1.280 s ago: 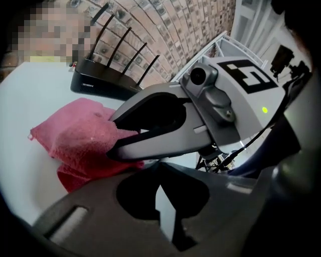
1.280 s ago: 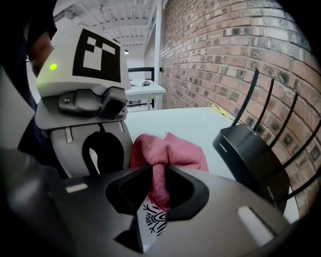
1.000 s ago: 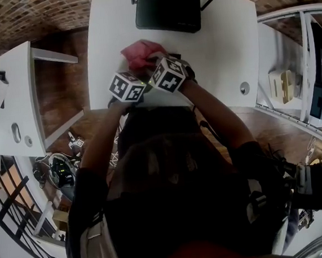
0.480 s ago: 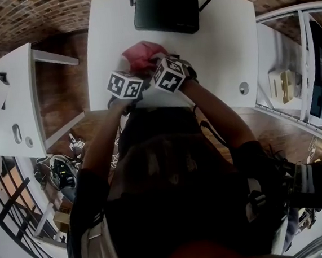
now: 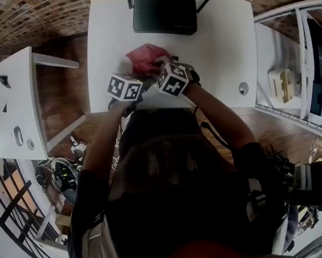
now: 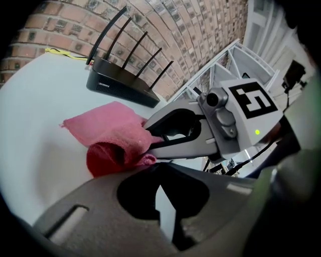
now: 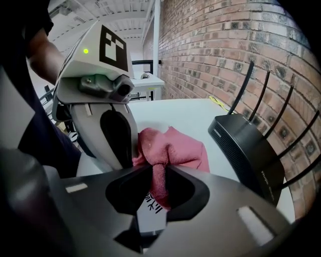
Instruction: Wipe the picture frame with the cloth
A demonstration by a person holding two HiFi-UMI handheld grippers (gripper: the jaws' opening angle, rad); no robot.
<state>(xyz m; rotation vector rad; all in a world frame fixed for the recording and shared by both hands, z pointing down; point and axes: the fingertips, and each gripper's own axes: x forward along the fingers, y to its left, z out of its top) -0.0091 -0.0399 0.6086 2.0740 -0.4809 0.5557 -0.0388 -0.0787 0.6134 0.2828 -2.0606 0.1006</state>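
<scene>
Very little is shifting since the earlier frames. In the head view the two marker cubes are staying bunched at the table's near edge, the right one edging slightly down and to the right, while the Wi-Fi router is sliding a touch up the picture as the head tips. Judging by that, the wiping is not progressing much; the hands are working in place.

The left gripper is pointing shallowly downward with its jaws closed together. Its tips are sitting just against the near edge of the pink cloth; whether they are pinching any of it I cannot tell.

The cloth is lying bunched just ahead of both grippers, with the router well beyond it.

The right gripper is pointing steeply down and clamping a hanging fold of the cloth between its jaws. Directly beneath that fold a white surface with dark marks is showing; it may be the picture frame's face, though the frame is not clearly showing in any view.
</scene>
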